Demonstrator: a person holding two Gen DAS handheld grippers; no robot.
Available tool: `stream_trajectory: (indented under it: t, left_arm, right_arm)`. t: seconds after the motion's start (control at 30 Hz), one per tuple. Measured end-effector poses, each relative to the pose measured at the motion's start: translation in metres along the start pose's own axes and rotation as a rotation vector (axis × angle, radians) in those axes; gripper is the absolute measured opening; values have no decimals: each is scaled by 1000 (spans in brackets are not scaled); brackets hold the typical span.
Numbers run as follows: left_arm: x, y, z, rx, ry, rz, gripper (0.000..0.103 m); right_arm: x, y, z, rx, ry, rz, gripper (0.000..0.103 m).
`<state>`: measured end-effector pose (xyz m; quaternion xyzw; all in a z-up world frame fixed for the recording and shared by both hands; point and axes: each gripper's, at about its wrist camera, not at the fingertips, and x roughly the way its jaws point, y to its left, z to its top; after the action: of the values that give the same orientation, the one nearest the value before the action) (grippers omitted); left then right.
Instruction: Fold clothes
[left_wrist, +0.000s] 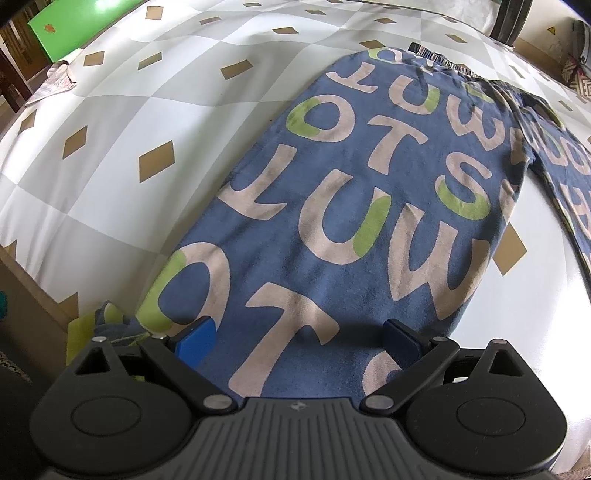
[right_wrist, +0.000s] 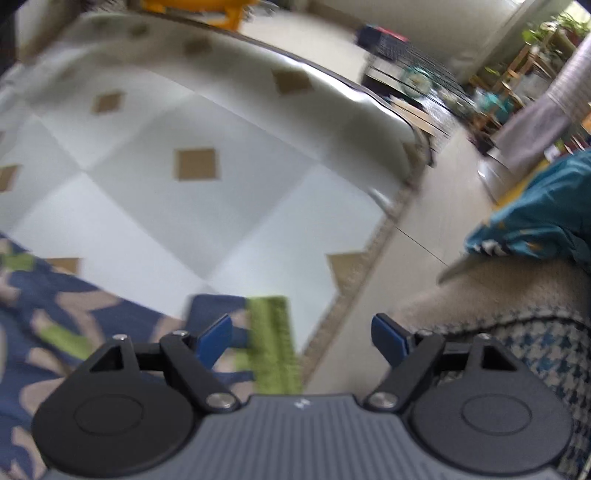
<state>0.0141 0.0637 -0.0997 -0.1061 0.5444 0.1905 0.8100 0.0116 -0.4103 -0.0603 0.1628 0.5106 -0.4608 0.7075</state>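
Observation:
A pair of blue trousers (left_wrist: 351, 192) printed with large beige and green letters lies flat on the checked table cloth (left_wrist: 122, 122), waistband at the far end. My left gripper (left_wrist: 299, 339) hovers open over the near end of one leg, nothing between its blue pads (left_wrist: 195, 336). In the blurred right wrist view, the other leg (right_wrist: 66, 325) ends in a green ribbed cuff (right_wrist: 271, 343) at the table's corner. My right gripper (right_wrist: 301, 339) is open just above that cuff, its left pad (right_wrist: 214, 339) over the fabric and its right pad over the floor side.
The table edge (right_wrist: 369, 269) runs close to the right gripper, with floor beyond. A houndstooth cushion (right_wrist: 517, 350) and a teal cloth (right_wrist: 535, 218) lie to the right. A green box (left_wrist: 85, 29) and a folded paper (left_wrist: 55, 81) sit at the table's far left.

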Motion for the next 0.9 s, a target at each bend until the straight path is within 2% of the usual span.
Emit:
stream_trajectory:
  t: [0.27,0.57,0.77,0.9]
  left_arm:
    - [1,0,0,13,-5,3,98]
    - [1,-1,1,23,-9,5,98]
    - [1,-2,1,35,-12,-2,98]
    - [2,-3,0,40,-8,-13,98]
  right_arm:
    - [-7,25,-20,-112,9,190,82]
    - [-27,56,-37,-261,-15,363,82]
    - [-28,77,-53,-392,-3,375,82]
    - [-23,75,-58,-401,28,367,83]
